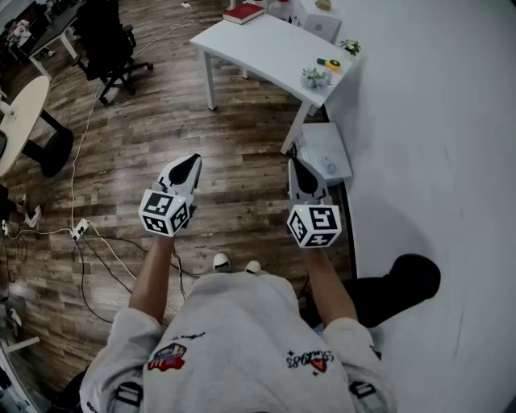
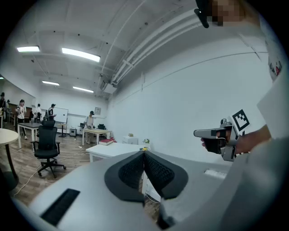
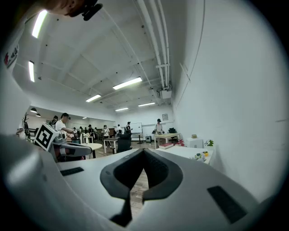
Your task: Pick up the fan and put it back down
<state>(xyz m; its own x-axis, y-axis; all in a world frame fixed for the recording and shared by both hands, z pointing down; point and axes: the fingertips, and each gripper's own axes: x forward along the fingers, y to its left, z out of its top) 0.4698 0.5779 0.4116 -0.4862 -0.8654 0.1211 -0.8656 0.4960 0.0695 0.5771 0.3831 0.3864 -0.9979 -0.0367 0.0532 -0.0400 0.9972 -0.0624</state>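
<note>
I cannot make out a fan for certain in any view. A white table (image 1: 266, 48) stands ahead by the wall, with a small plant (image 1: 314, 77) and a small yellow and dark object (image 1: 328, 63) on it. My left gripper (image 1: 187, 167) is held level over the wood floor, its jaws pressed together with nothing between them. My right gripper (image 1: 297, 171) is level beside it, also shut and holding nothing. In the left gripper view the pads meet at my left gripper (image 2: 144, 153), and my right gripper (image 2: 196, 133) shows at the right. Both are well short of the table.
A white box (image 1: 326, 153) lies on the floor against the white wall (image 1: 435, 121). A red book (image 1: 243, 12) sits on the table's far end. A black office chair (image 1: 109, 40), a round table (image 1: 20, 113) and cables with a power strip (image 1: 79, 230) are at the left.
</note>
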